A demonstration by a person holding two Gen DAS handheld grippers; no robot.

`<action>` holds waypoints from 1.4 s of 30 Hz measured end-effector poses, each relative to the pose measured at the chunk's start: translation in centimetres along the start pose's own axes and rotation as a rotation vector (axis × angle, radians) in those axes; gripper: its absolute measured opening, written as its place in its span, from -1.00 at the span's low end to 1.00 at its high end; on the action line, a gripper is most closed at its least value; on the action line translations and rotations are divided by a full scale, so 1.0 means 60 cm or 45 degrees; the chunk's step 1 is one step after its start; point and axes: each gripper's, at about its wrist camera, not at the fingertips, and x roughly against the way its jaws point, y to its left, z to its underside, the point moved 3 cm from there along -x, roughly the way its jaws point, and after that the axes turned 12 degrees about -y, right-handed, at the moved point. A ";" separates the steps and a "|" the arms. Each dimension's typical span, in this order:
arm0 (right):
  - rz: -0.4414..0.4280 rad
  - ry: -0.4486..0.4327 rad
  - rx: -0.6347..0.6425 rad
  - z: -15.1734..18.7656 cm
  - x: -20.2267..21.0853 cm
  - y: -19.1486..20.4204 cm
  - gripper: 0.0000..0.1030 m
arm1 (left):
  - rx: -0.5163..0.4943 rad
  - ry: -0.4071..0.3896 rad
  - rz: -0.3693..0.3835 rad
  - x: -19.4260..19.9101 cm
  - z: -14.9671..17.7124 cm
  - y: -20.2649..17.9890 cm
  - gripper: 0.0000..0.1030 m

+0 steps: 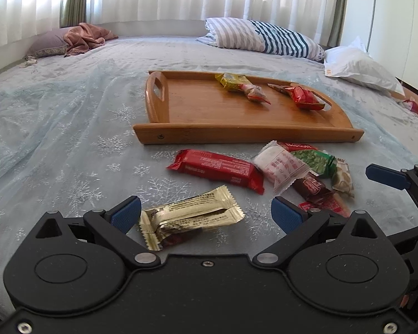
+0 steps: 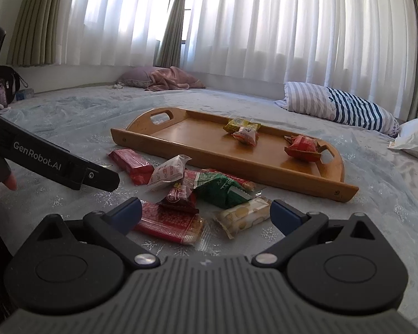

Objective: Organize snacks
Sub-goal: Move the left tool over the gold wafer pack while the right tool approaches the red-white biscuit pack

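The rectangular wooden tray with handles (image 1: 209,111) lies on the bed (image 1: 69,139) and holds a yellow snack packet (image 1: 231,80), a white-red snack packet (image 1: 255,94) and red wrapped snacks (image 1: 303,97). My left gripper (image 1: 206,213) is low over the bed, jaws released around a gold foil bar (image 1: 191,217) without clasping it. My right gripper (image 2: 204,211) has its jaws released over a loose pile of snack packets (image 2: 209,194) lying before the tray.

We see each gripper, left gripper (image 1: 206,213) and right gripper (image 2: 204,213), built of matte black linkage arms with silver pivot pins, round hub covers and blue fingertip pads (image 1: 126,213). White "GenRobot.AI" lettering marks the left unit's side.
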 end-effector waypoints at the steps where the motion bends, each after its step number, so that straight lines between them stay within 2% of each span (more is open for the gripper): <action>1: 0.007 -0.006 -0.020 0.001 0.002 0.001 1.00 | 0.002 -0.006 -0.011 0.003 0.000 0.001 0.94; 7: 0.059 -0.061 -0.058 0.002 0.018 0.022 0.95 | 0.100 -0.018 -0.019 0.011 -0.005 0.016 0.94; 13: 0.084 -0.050 -0.113 0.012 0.025 0.048 0.71 | 0.219 0.022 -0.022 0.002 -0.002 0.026 0.94; 20: 0.171 -0.064 -0.133 0.014 0.025 0.067 0.55 | 0.139 0.016 -0.080 -0.006 0.006 0.010 0.94; 27: 0.225 -0.051 -0.179 0.016 0.019 0.067 0.51 | 0.156 0.013 -0.084 -0.005 0.007 0.010 0.93; 33: 0.198 -0.028 -0.172 0.015 0.009 0.069 0.36 | 0.121 0.017 -0.107 -0.010 0.011 0.005 0.90; 39: 0.180 -0.020 -0.151 0.016 0.006 0.072 0.30 | 0.058 0.019 -0.117 -0.014 0.016 -0.005 0.88; 42: 0.158 -0.019 -0.146 0.018 0.005 0.071 0.29 | 0.059 0.018 -0.125 -0.014 0.015 -0.007 0.75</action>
